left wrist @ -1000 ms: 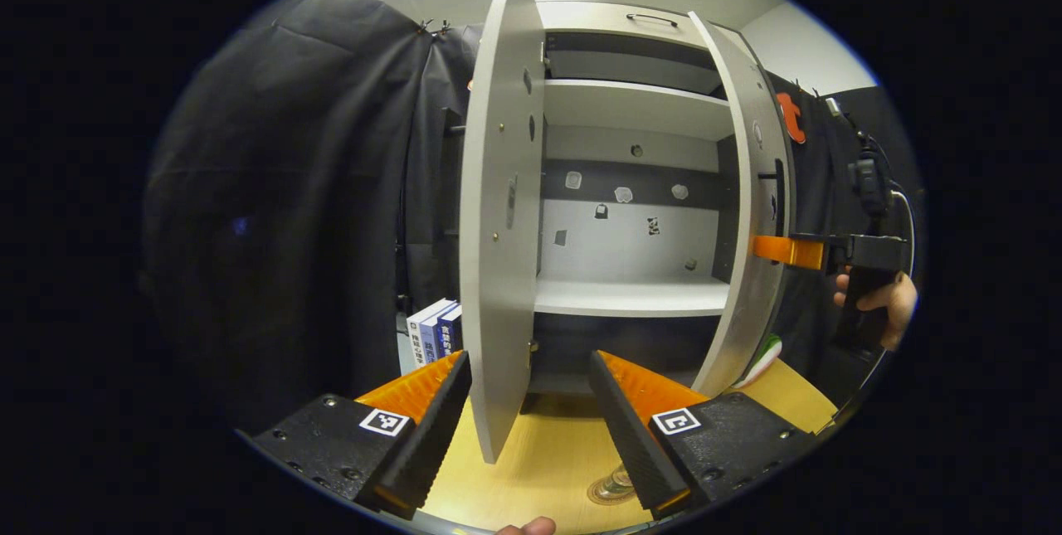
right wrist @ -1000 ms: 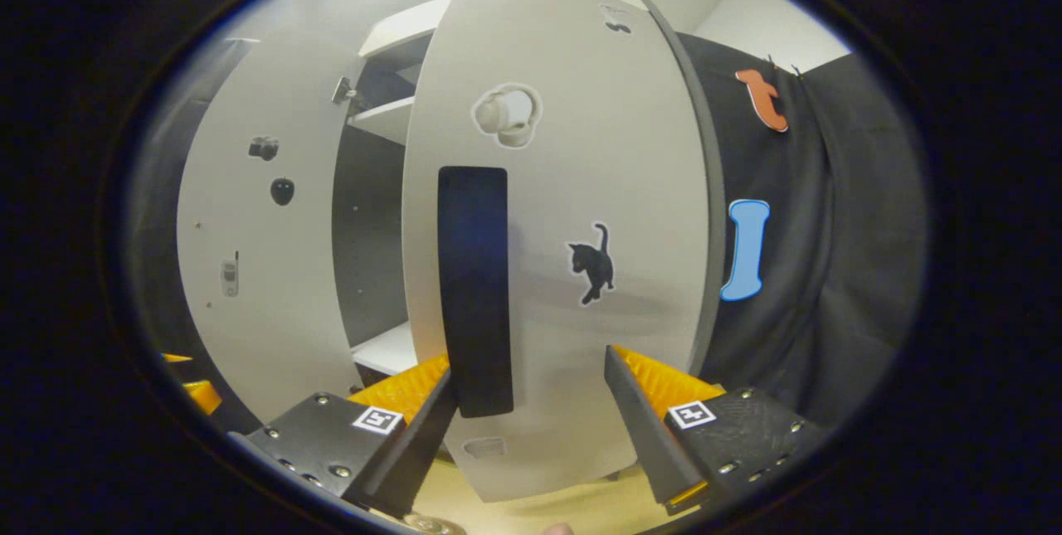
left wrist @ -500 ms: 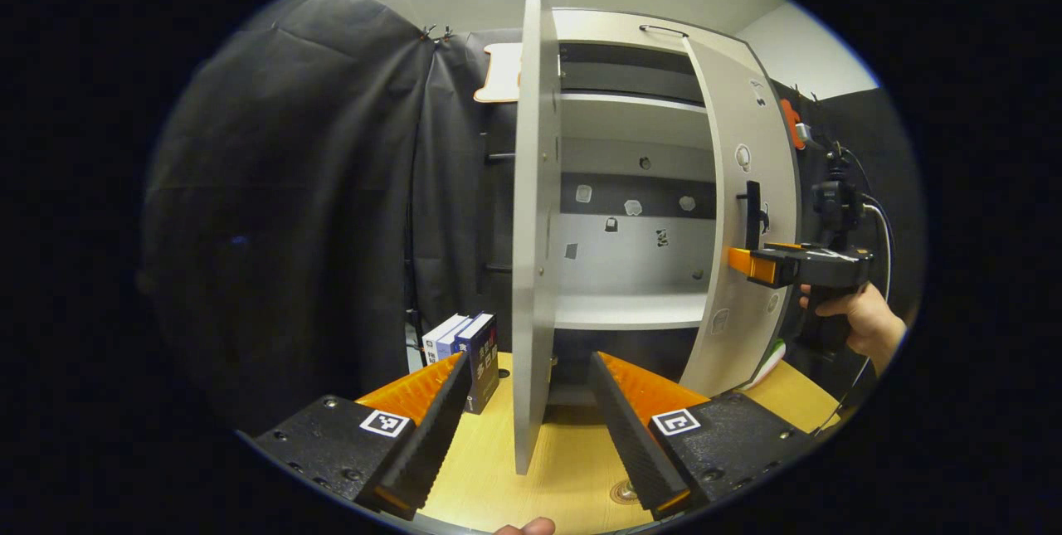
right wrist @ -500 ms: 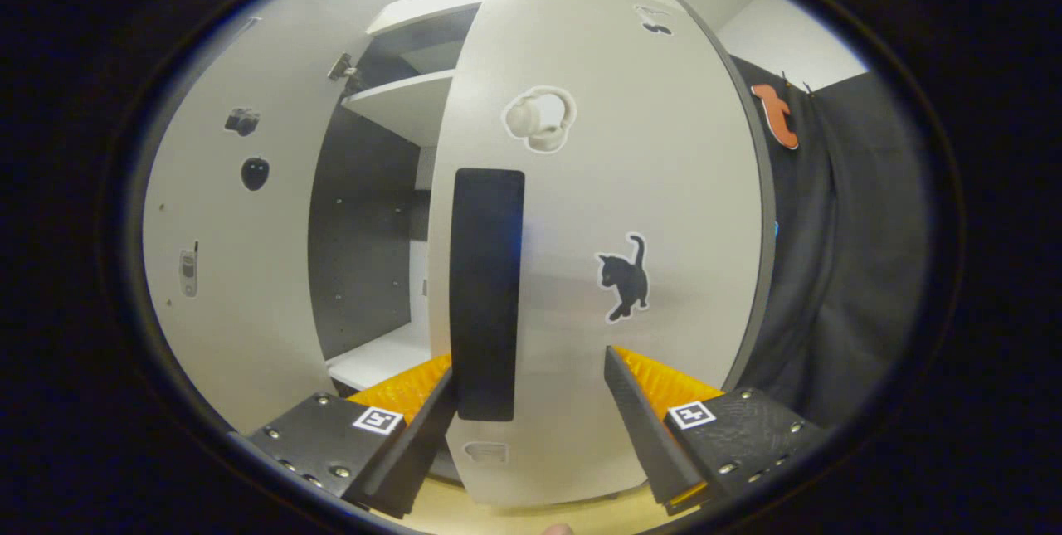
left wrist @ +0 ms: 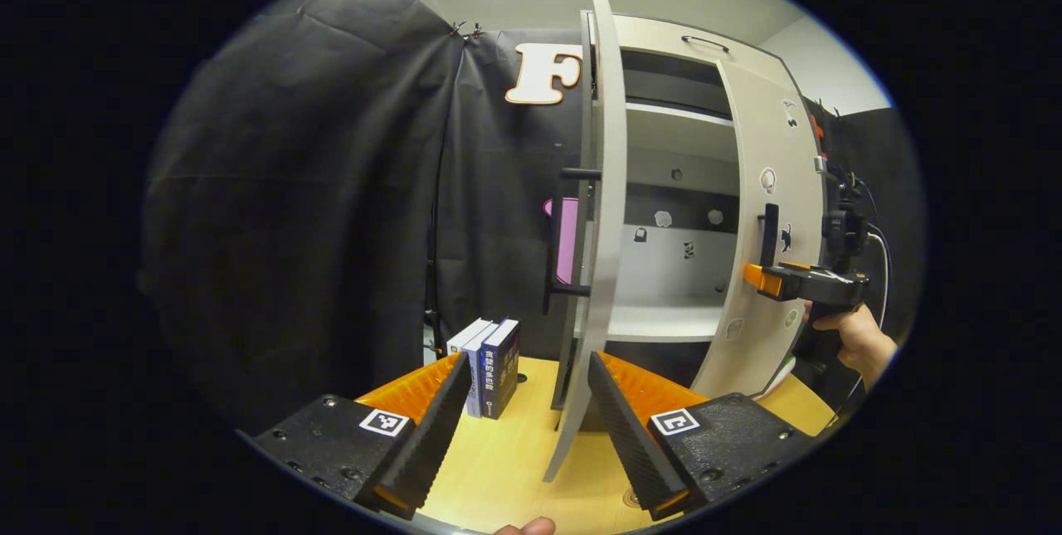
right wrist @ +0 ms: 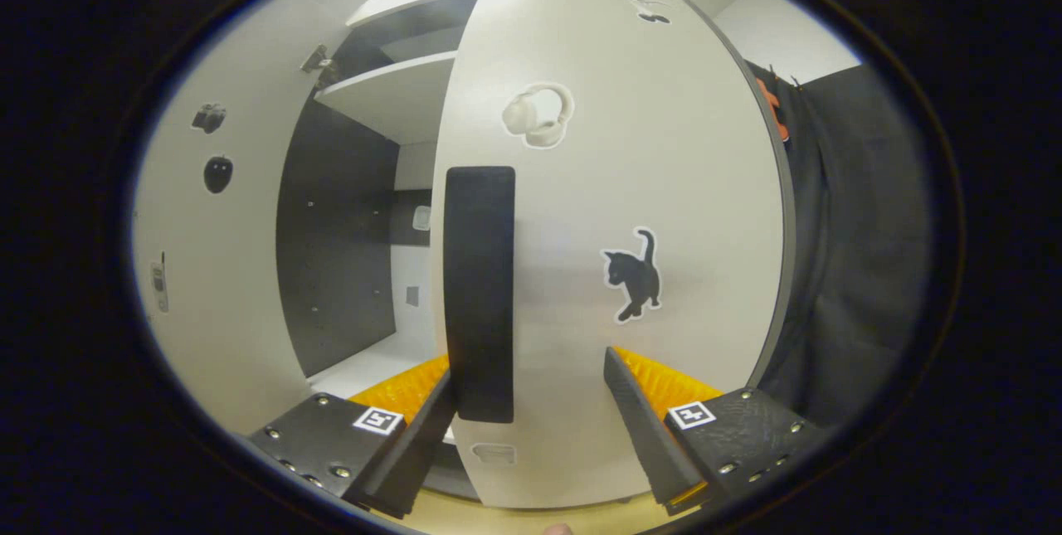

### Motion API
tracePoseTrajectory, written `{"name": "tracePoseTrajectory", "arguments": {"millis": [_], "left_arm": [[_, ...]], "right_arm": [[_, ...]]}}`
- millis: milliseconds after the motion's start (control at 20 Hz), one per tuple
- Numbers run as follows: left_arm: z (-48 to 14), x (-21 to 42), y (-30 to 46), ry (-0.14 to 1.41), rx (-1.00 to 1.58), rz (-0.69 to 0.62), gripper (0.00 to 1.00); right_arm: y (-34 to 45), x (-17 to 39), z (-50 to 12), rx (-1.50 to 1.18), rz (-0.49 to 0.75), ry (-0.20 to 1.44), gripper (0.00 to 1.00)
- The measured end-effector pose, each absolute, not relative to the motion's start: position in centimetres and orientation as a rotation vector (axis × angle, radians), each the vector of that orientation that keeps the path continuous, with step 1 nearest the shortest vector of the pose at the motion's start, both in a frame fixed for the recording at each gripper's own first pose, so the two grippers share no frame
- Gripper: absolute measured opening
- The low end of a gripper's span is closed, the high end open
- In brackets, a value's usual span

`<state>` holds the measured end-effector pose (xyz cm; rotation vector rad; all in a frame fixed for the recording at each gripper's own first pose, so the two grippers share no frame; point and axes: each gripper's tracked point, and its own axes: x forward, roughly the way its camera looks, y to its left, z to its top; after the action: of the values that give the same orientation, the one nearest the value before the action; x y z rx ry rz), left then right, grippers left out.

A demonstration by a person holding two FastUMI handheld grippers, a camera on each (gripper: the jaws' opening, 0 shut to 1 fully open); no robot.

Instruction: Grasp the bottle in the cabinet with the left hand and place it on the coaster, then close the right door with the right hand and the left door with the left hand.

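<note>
Both grippers stand with their fingers spread apart, holding nothing. In the left gripper view, the left gripper (left wrist: 521, 415) hangs low over the wooden tabletop (left wrist: 506, 469), and the left door (left wrist: 599, 253) of the white cabinet (left wrist: 664, 187) stands edge-on between its fingers without touching either one. That door is wide open, its dark handle (left wrist: 557, 245) on the far side from the cabinet's shelves. A few upright books (left wrist: 489, 365) stand on the tabletop just left of the door. Farther right, a hand (left wrist: 859, 336) holds the right gripper (left wrist: 767, 279) with its fingertips at the right door (left wrist: 772, 228), near that door's handle. In the right gripper view, the right gripper (right wrist: 531, 415) faces the right door (right wrist: 630, 228) closely, partly swung toward the cabinet, and the door's black handle (right wrist: 479, 294) rises just beside the left finger. I cannot tell whether it touches. The bottle cannot be made out.
</note>
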<state>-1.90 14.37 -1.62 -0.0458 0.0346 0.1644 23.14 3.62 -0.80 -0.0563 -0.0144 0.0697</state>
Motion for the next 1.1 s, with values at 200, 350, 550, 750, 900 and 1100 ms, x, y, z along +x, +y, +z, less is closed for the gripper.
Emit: {"name": "tracePoseTrajectory", "arguments": {"millis": [200,350,550,750,900,1100], "left_arm": [[-0.5,-1.3,15.9,0.012,-0.057,0.173,0.91],[-0.2,-0.5,16.7,0.010,-0.058,0.158,0.89],[0.8,0.7,17.0,0.001,-0.066,0.126,0.89],[1.7,1.9,16.4,-0.010,-0.064,0.074,0.94],[1.8,2.6,16.3,-0.013,-0.043,0.059,0.94],[1.9,3.8,16.1,-0.012,-0.031,0.045,0.94]], "right_arm": [[3.7,23.7,-0.9,-0.060,0.042,-0.014,0.97],[3.7,23.6,-1.1,-0.061,0.038,-0.002,1.00],[3.9,22.9,-2.0,-0.065,0.043,0.043,1.00],[4.2,20.9,-2.1,-0.060,0.063,0.033,1.00],[4.2,19.1,-2.2,-0.059,0.080,0.034,1.00],[3.6,16.9,-3.0,-0.092,0.100,0.041,1.00]]}}
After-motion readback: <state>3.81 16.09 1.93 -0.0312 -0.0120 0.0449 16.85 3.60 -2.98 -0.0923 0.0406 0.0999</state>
